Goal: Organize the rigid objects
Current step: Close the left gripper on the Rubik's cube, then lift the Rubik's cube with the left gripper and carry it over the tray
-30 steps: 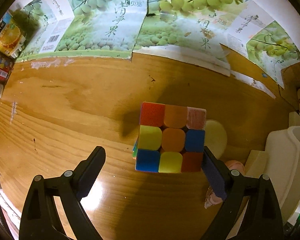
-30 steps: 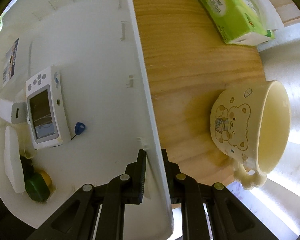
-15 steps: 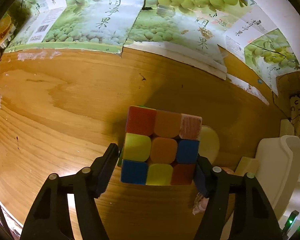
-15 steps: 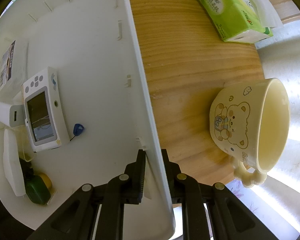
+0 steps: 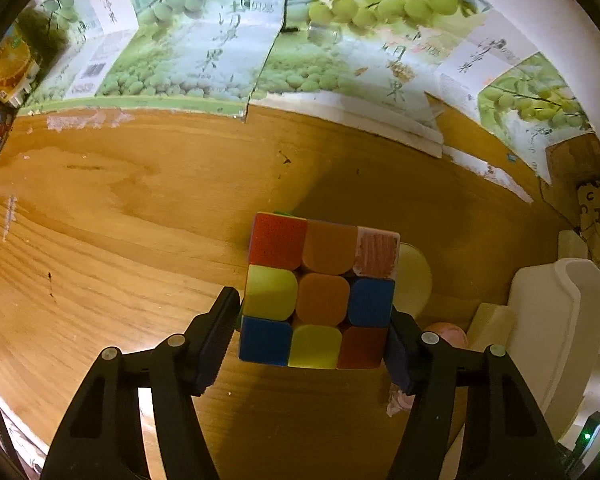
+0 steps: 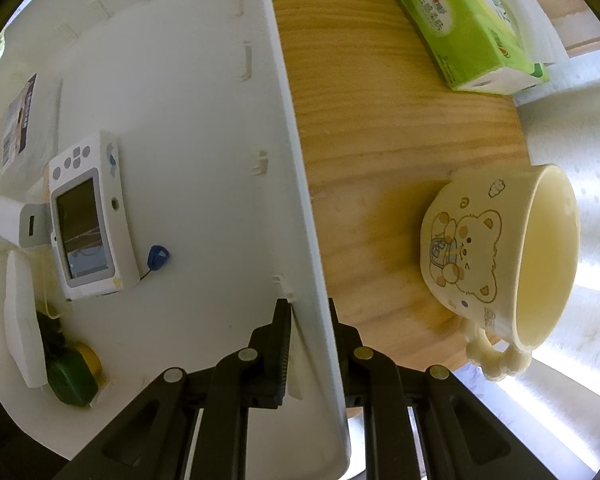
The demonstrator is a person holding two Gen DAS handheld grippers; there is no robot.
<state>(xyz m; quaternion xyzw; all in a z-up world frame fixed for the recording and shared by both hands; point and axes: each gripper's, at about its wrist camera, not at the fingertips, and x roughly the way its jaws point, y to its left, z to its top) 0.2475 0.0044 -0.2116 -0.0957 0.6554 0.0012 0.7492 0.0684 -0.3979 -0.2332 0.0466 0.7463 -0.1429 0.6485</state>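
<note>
A multicoloured puzzle cube (image 5: 320, 290) sits on the wooden table (image 5: 120, 216). My left gripper (image 5: 314, 332) is shut on the cube, one finger pressed on each side of it. In the right wrist view, my right gripper (image 6: 308, 344) is shut on the rim of a white plastic bin (image 6: 292, 184). Inside the bin lie a white handheld device with a screen (image 6: 86, 216), a white block (image 6: 10, 216) and a green and yellow object (image 6: 74, 374).
A cream bear mug (image 6: 500, 264) lies on its side right of the bin. A green tissue pack (image 6: 468, 20) sits farther back. Beside the cube are a pale yellow disc (image 5: 414, 276), a pink ball (image 5: 446, 330) and the white bin's edge (image 5: 560, 320). Grape-print cartons (image 5: 260, 40) line the back.
My left gripper has closed from wide open onto the cube's sides. My right gripper has kept its hold on the bin rim, and the view has shifted only slightly.
</note>
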